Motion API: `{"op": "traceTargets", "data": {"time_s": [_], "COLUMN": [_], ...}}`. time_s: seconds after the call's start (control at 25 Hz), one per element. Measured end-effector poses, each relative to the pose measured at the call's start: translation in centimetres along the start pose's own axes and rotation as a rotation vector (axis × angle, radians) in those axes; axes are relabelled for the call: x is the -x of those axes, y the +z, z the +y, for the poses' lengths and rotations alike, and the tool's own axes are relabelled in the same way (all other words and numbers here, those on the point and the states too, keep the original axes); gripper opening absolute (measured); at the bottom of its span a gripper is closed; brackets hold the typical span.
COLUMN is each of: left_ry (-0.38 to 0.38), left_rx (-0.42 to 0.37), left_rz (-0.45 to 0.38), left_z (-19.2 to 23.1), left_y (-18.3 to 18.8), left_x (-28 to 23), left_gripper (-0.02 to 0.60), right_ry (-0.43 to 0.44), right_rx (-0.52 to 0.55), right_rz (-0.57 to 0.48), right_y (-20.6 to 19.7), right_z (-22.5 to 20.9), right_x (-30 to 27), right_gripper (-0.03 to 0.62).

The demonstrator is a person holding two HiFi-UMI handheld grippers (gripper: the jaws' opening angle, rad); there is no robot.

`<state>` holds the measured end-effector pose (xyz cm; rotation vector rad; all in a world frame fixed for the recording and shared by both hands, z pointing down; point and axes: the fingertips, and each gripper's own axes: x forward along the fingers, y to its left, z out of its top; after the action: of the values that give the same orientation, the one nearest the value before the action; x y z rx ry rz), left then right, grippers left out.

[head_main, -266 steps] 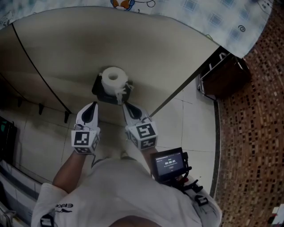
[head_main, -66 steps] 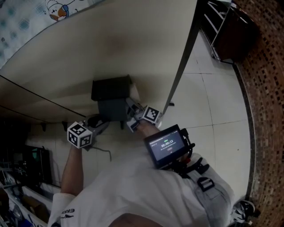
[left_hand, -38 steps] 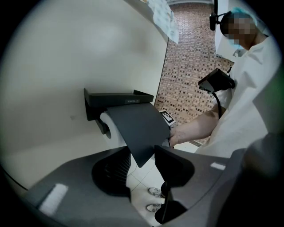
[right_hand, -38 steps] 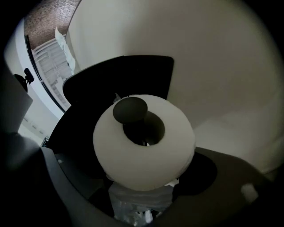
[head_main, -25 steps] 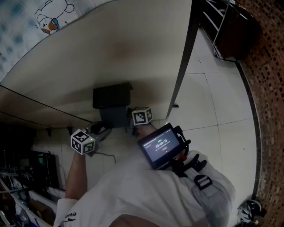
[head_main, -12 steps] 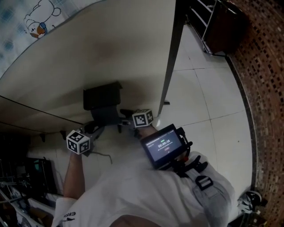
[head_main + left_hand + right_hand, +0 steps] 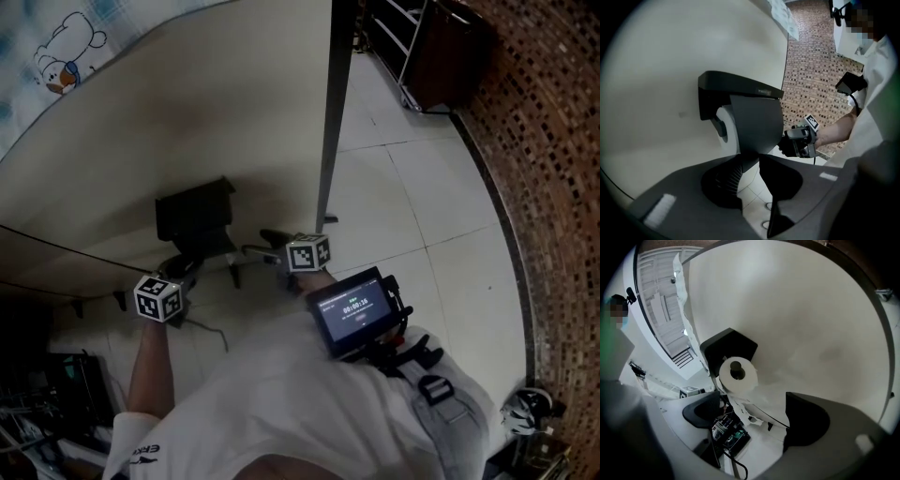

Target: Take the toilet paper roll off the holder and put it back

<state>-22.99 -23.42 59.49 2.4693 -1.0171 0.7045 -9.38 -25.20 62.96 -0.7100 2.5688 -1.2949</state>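
The white toilet paper roll [image 7: 737, 374] sits on the spindle of the black wall holder [image 7: 192, 217], its torn tail hanging below. The holder's cover flap [image 7: 757, 124] is down over the roll [image 7: 727, 131]. My left gripper [image 7: 750, 164] is just beneath the holder [image 7: 740, 85]. Its jaws have just been closing, and the flap's lower edge reaches in between the tips with a gap still showing. My right gripper [image 7: 752, 413] stands off to the holder's right [image 7: 270, 239]. Its jaws have just been closing too, are still wide, and have nothing between them.
The holder hangs on a beige partition wall [image 7: 234, 103] that ends at a dark post [image 7: 333, 103]. Pale floor tiles lie below, with a brown mosaic wall [image 7: 553, 187] and a dark rack [image 7: 431, 47] to the right. A small screen [image 7: 356, 314] rides on the right forearm.
My right gripper has pulled back from the holder toward the right. The left gripper has sunk a little under the holder. The cover that once stood up is now down over the roll.
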Motion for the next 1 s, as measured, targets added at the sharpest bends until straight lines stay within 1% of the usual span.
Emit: {"op": "traceTargets", "data": {"time_s": [0.24, 0.44, 0.6, 0.92, 1.0], "left_ry": [0.045, 0.090, 0.116, 0.143, 0.152], "left_rx": [0.003, 0.013, 0.007, -0.032, -0.026], "left_rz": [-0.012, -0.026, -0.030, -0.032, -0.034], "left_z": [2.2, 3.5, 3.7, 3.3, 3.4], "left_y": [0.1, 0.3, 0.3, 0.1, -0.4], "left_x": [-1.0, -1.7, -2.0, -1.9, -1.7], "left_gripper": [0.117, 0.120, 0.121, 0.123, 0.145], "right_ry": [-0.016, 0.019, 0.036, 0.060, 0.058], "right_rx": [0.028, 0.040, 0.051, 0.067, 0.078], "right_rz": [-0.025, -0.058, -0.083, -0.092, -0.101], "right_y": [1.2, 2.4, 3.1, 3.7, 3.9], "right_z": [0.2, 1.7, 2.4, 3.6, 3.9], "right_x": [0.3, 0.1, 0.0, -0.3, -0.3], "right_gripper": [0.430, 0.420, 0.408, 0.400, 0.392]}}
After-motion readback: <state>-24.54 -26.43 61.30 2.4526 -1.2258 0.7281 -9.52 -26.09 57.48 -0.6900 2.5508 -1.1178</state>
